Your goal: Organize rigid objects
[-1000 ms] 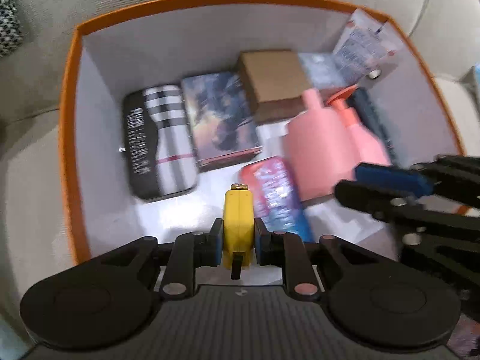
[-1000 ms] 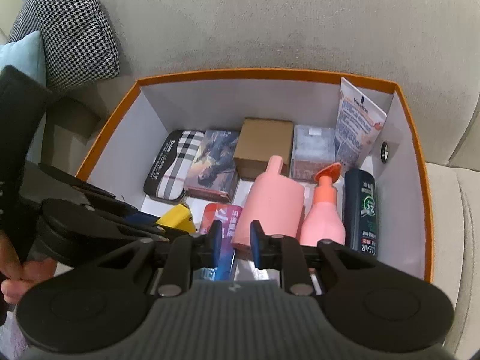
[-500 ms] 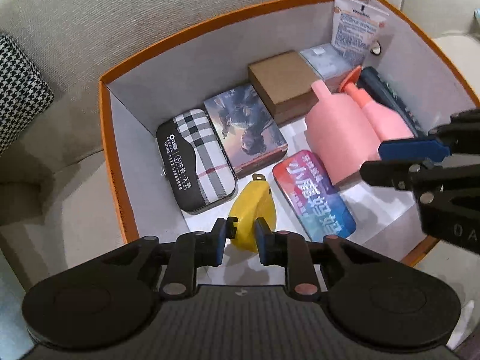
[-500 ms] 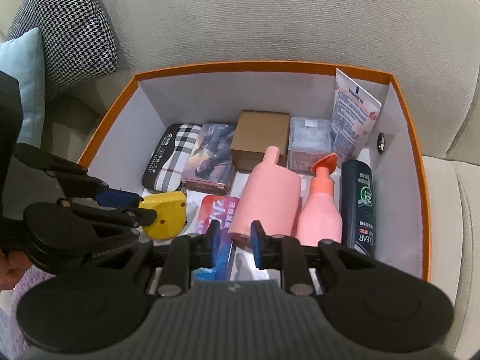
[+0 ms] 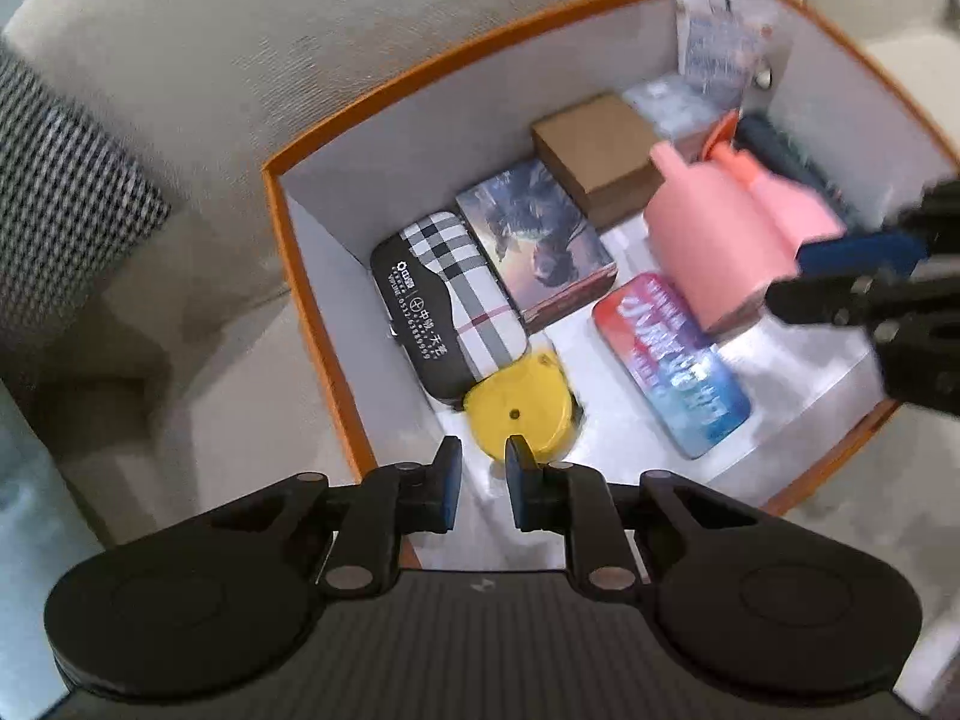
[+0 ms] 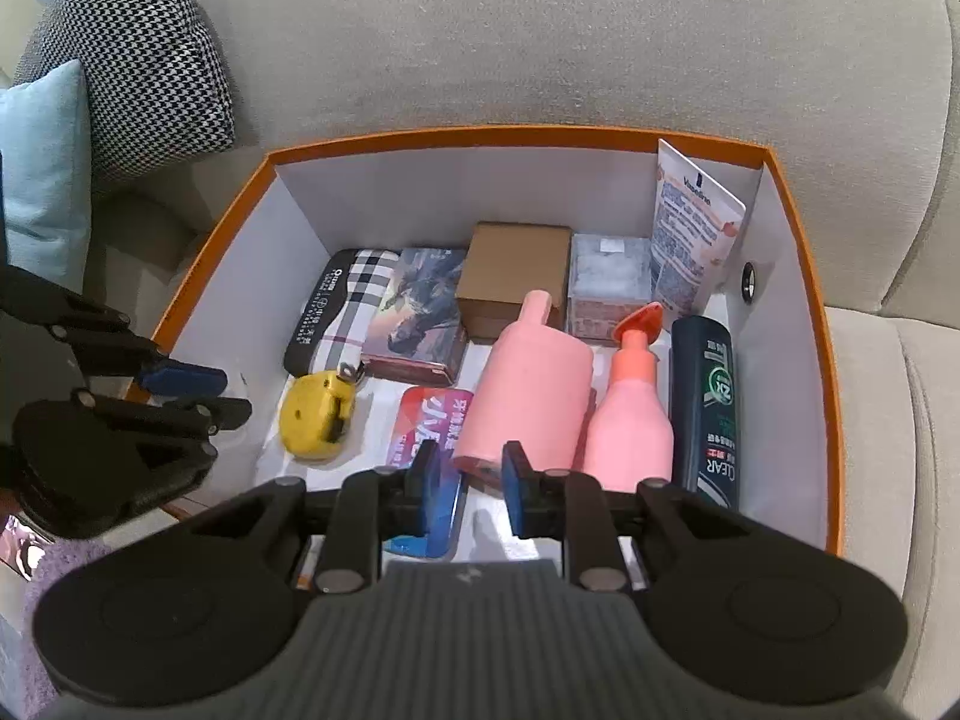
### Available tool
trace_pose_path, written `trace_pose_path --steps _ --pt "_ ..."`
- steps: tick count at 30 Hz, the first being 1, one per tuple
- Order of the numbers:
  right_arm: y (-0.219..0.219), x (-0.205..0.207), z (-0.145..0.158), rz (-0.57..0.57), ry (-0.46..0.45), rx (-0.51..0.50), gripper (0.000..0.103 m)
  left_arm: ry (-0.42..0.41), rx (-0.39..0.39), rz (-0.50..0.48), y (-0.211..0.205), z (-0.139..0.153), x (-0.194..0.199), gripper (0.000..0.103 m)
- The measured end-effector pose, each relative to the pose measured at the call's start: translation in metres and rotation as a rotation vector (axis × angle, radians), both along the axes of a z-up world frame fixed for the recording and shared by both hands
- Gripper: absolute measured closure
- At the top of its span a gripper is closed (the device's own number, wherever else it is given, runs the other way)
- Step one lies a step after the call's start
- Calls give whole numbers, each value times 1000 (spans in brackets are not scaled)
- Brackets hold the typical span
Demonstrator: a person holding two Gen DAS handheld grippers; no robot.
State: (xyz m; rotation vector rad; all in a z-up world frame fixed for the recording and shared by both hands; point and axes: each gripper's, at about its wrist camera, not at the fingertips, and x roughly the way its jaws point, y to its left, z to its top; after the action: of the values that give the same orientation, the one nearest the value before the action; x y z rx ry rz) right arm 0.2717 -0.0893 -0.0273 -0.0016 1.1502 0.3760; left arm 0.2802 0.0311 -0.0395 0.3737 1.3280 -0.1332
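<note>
Left wrist view: left gripper (image 5: 483, 461) seen narrowly parted, nothing held; yellow tape measure (image 5: 519, 413) lies flat on the floor of the orange box (image 5: 312, 324), just beyond the fingertips, touching the plaid case (image 5: 444, 300).
Right wrist view: right gripper (image 6: 467, 467) parted, empty, above the blue-red tin (image 6: 427, 450); tape measure (image 6: 318, 414) near the box's left wall.
</note>
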Motion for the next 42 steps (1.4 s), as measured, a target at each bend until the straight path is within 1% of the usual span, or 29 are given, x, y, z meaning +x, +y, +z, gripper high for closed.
trace_pose_path --steps 3,7,10,12,14,17,19,20,22,24,25,26,27,29,31,34,37,39,42 --pt "1 -1 1 6 -5 0 80 -50 -54 18 10 10 -2 80" --pt "2 -3 4 21 -12 6 80 -100 -213 71 23 29 -9 80" --pt "1 -3 12 20 -20 16 78 -172 -297 93 27 48 -20 80" --pt "-2 -5 24 15 -46 22 73 -245 -360 106 29 64 -30 80" --pt "-8 -6 39 9 -87 32 69 -311 -390 97 26 80 -38 79" --pt "-15 -11 64 3 -154 43 63 -424 -411 101 22 100 -51 67" --pt "-17 -18 80 -4 -204 33 59 -521 -415 129 20 115 -62 48" --pt "-18 -22 87 -5 -233 25 55 -566 -410 136 19 121 -67 44" --pt "-20 -33 99 -9 -285 13 52 -657 -397 152 16 130 -77 23" --pt "-22 -47 109 -13 -341 10 43 -742 -375 169 12 135 -89 12" --pt "-23 -56 112 -16 -375 13 40 -777 -363 174 10 136 -96 9" --pt "-24 -63 112 -18 -403 11 33 -800 -350 178 8 136 -100 6" --pt "-24 -71 112 -23 -434 4 28 -821 -327 189 4 134 -105 2" --pt "-24 -84 108 -30 -467 -11 26 -844 -288 208 -1 129 -113 1" --pt "-24 -92 101 -48 -464 -8 25 -840 -279 218 -3 118 -118 1" --pt "-28 -99 89 -85 -437 26 24 -805 -290 266 -3 102 -124 1" --pt "-29 -99 75 -139 -405 23 24 -757 -303 314 -2 84 -125 1" --pt "-30 -100 65 -143 -395 31 24 -737 -297 326 -2 72 -125 1" --pt "-30 -100 51 -131 -390 11 24 -710 -276 355 0 54 -130 1"
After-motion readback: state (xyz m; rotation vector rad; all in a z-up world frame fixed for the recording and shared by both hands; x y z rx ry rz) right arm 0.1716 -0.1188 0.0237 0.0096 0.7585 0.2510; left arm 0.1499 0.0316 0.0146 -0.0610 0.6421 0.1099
